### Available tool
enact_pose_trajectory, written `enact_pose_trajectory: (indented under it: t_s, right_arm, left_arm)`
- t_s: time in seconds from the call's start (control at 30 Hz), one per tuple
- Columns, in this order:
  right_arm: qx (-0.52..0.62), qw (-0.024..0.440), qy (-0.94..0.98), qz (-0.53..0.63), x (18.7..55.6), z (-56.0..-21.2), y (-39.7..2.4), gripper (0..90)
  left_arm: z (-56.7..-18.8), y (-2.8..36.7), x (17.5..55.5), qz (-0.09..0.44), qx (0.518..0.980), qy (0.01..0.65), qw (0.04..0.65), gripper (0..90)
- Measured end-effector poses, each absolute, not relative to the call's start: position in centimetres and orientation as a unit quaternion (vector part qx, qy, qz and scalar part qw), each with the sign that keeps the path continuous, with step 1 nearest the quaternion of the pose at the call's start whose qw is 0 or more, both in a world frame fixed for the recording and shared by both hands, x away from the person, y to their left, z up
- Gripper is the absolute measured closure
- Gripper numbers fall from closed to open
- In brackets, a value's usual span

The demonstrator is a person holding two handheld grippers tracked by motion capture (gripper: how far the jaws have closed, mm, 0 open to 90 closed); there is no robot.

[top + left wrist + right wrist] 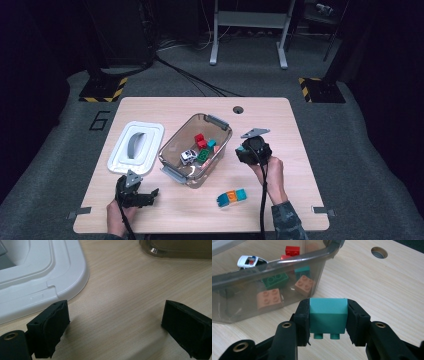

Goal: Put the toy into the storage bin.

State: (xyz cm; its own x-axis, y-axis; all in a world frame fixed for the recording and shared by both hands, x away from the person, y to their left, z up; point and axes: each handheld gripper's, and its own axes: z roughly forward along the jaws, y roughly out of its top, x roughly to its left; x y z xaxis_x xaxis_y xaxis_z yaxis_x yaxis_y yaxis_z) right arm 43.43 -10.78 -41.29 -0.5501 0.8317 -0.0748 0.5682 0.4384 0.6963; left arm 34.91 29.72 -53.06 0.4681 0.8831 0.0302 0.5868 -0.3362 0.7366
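My right gripper (328,315) is shut on a teal brick (327,314), studs facing down, held just above the table beside the right wall of a clear smoky bin (274,270). In the high view that right gripper (246,149) hovers right of the bin (170,157). The bin holds a white toy car (249,261), a green brick (274,280), red bricks (292,250) and several peach ones. My left gripper (116,327) stands open low over bare wood, nothing between its jaws; it sits near the front left edge (147,196).
A white lid (136,146) lies left of the bin, its corner (62,280) close to my left gripper. A teal and orange block piece (231,197) lies on the table near the front. A cable hole (238,109) is at the far edge.
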Motion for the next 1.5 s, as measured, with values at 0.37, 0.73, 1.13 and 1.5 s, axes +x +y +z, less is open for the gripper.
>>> enact_pose_trajectory:
  t_s: [0.37,0.73,1.13,1.5]
  right_arm:
    - [0.422,0.216,0.82,0.322,44.3,-39.7,-10.1,58.6]
    - [0.41,0.228,0.82,0.328,45.0,-38.2,-9.7,58.7]
    - [0.399,0.234,0.821,0.334,45.9,-36.9,-8.8,58.7]
    - [0.384,0.233,0.829,0.332,46.9,-35.9,-7.0,58.7]
  left_arm:
    - [-53.0,29.8,34.9,0.219,0.79,0.464,0.335,7.5]
    - [-53.0,29.8,34.9,0.213,0.792,0.464,0.336,7.5]
    - [-53.0,29.8,34.9,0.212,0.792,0.464,0.336,7.5]
    - [-53.0,29.8,35.0,0.212,0.792,0.464,0.336,7.5]
